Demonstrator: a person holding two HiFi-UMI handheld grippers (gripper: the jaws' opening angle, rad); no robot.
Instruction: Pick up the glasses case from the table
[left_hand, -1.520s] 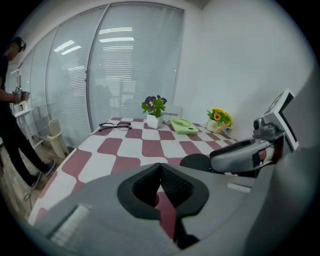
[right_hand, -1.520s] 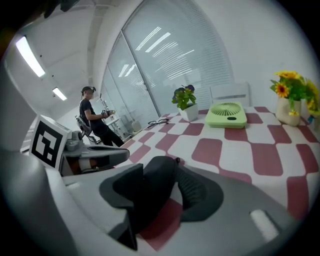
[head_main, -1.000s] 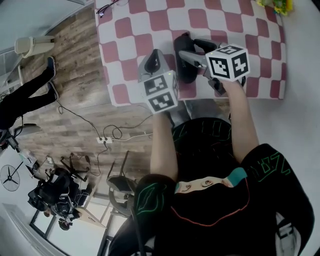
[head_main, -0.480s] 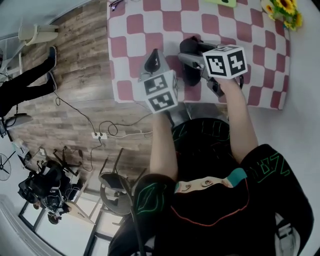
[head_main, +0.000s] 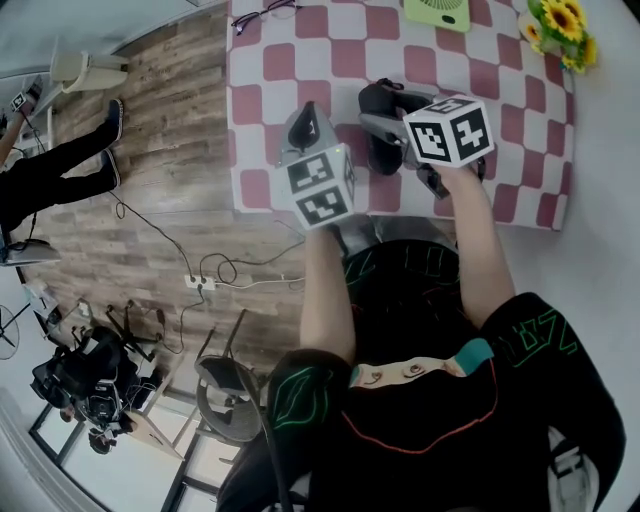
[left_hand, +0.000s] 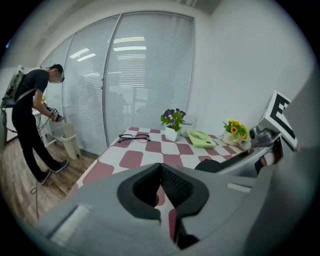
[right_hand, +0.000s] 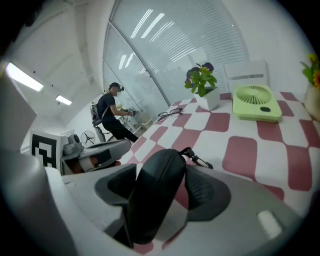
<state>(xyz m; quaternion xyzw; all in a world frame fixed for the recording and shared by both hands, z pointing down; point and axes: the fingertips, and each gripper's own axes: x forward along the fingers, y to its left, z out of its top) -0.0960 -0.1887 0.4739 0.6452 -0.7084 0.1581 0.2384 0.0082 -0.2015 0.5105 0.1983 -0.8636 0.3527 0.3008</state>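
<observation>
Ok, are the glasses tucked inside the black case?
No, the glasses lie out in the open on the checkered tablecloth, well apart from the closed black case.

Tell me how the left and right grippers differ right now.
The left gripper has its jaws together; the right gripper has its jaws apart and closing. The left gripper holds nothing; the right gripper has the glasses case between its jaws. Both hang over the checked table.
</observation>
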